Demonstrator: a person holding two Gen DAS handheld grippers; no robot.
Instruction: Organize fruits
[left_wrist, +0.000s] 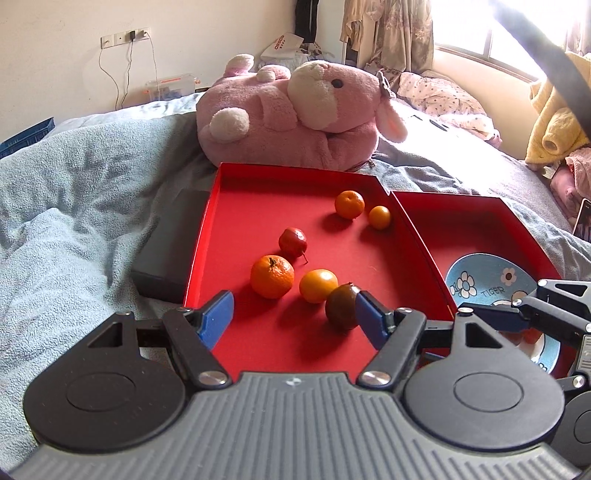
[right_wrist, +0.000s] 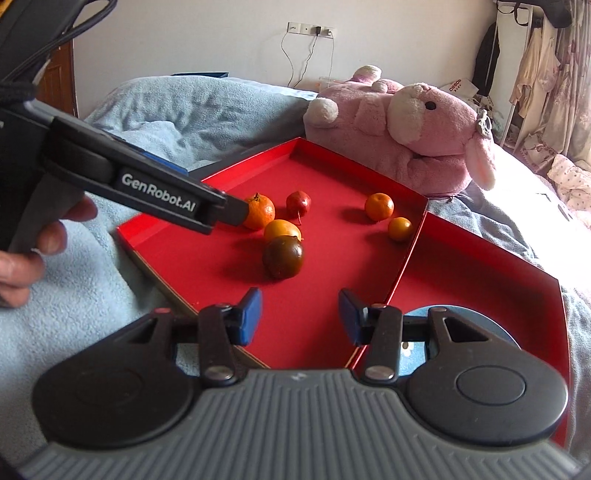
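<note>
While six fruits lie loose in the left red tray (left_wrist: 207, 236) on the bed, both claws hang over its near edge, empty. Left claw (left_wrist: 295, 321): jaws wide apart, dark brown fruit (left_wrist: 341, 306) just beside its right finger, at about 1 o'clock. Right claw (right_wrist: 300, 317): jaws moderately apart, nothing between them; same fruit at its 12 o'clock. Blue plate (left_wrist: 480, 273) sits in the right tray, at 3 o'clock from the fruits, something red on it, partly hidden.

Judgement: next pick is probably the brown fruit. Centre it between the pads, clear of the touching yellow-orange fruit (left_wrist: 317, 285). Close gently; round fruit rolls.
</note>
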